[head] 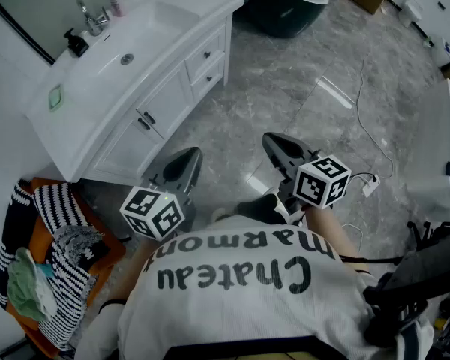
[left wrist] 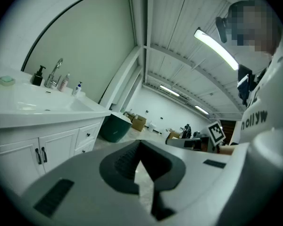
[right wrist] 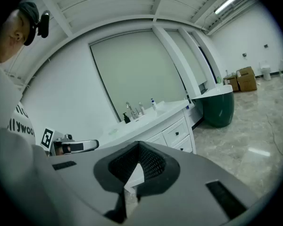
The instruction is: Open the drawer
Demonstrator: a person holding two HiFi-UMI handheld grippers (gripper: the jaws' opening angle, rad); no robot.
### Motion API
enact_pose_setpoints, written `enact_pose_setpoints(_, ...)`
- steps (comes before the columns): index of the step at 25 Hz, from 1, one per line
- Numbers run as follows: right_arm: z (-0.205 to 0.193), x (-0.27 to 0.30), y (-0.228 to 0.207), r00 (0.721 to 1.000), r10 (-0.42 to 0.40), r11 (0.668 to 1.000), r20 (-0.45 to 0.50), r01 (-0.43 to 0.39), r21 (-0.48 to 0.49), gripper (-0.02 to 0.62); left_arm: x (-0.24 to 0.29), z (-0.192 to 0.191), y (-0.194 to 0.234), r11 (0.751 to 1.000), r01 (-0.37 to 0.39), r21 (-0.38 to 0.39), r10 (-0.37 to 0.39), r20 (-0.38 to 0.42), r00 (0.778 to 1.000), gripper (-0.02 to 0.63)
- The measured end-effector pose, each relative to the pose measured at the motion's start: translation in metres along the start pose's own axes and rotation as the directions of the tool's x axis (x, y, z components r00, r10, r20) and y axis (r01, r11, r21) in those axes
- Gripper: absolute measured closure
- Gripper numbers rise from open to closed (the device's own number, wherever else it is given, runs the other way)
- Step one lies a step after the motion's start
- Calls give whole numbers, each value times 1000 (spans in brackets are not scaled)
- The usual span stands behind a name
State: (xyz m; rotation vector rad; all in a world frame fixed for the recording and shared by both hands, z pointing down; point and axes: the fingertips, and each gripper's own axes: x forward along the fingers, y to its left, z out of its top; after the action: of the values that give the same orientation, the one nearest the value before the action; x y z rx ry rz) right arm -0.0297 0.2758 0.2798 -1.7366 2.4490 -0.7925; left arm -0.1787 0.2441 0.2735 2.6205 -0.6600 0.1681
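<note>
Two white stacked drawers with dark knobs (head: 205, 60) sit shut at the right end of the white vanity cabinet (head: 165, 100), at the head view's upper left. Their fronts face lower right over the grey marble floor (head: 300, 88). Their long axis runs along the cabinet front, lower left to upper right. The left tool (head: 184, 163) and right tool (head: 279, 147) are clenched on nothing, well apart from the drawers.

Two grippers (head: 189, 157) (head: 274, 141); two drawers (head: 205, 53) (head: 209, 78); two cabinet doors (head: 167, 100) (head: 130, 148); one basin (head: 139, 37); one tap (head: 94, 18).
</note>
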Motion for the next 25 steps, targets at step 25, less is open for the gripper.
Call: enact_pose_setpoints(25,63,96,-66,994,102,994,-40,-103,-29,588,67,53,54,996,-48,-69,56,115,992,598)
